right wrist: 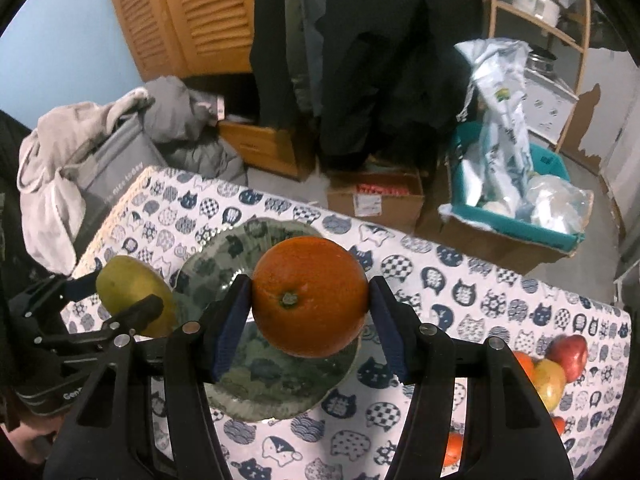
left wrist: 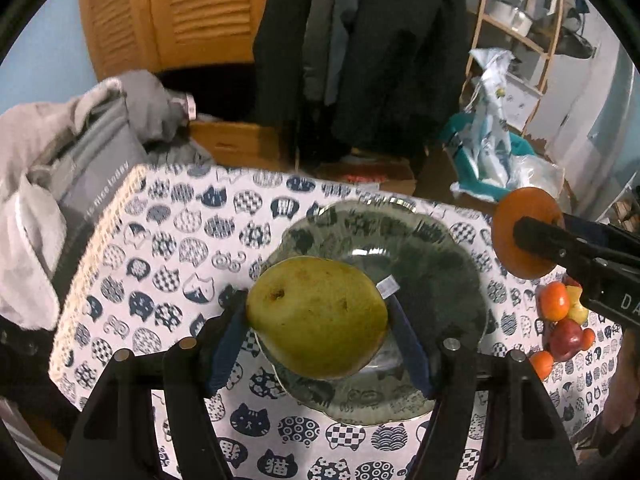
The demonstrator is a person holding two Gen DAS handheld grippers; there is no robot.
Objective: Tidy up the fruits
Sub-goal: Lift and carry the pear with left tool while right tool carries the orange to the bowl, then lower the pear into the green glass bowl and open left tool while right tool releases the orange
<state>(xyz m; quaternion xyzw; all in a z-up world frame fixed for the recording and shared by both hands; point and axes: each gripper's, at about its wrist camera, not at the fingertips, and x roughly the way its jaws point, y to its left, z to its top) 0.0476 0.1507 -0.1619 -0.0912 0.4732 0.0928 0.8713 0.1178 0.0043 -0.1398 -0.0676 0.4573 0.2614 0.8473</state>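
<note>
My left gripper point(left wrist: 318, 312) is shut on a green pear point(left wrist: 316, 316) and holds it above the near-left part of a clear glass plate point(left wrist: 440, 264). My right gripper point(right wrist: 310, 300) is shut on an orange point(right wrist: 310, 296) and holds it above the same plate point(right wrist: 224, 256). The orange also shows in the left wrist view point(left wrist: 508, 220), at the plate's right edge. The pear also shows in the right wrist view point(right wrist: 128, 292), at the plate's left edge. The plate is bare.
A pile of small fruits point(left wrist: 564, 320), red and orange, lies on the cat-print tablecloth point(left wrist: 180, 240) right of the plate; it also shows in the right wrist view point(right wrist: 556, 364). Beyond the table's far edge are grey clothes point(left wrist: 60, 152), cardboard boxes point(right wrist: 376, 196) and a teal bin point(right wrist: 516, 200).
</note>
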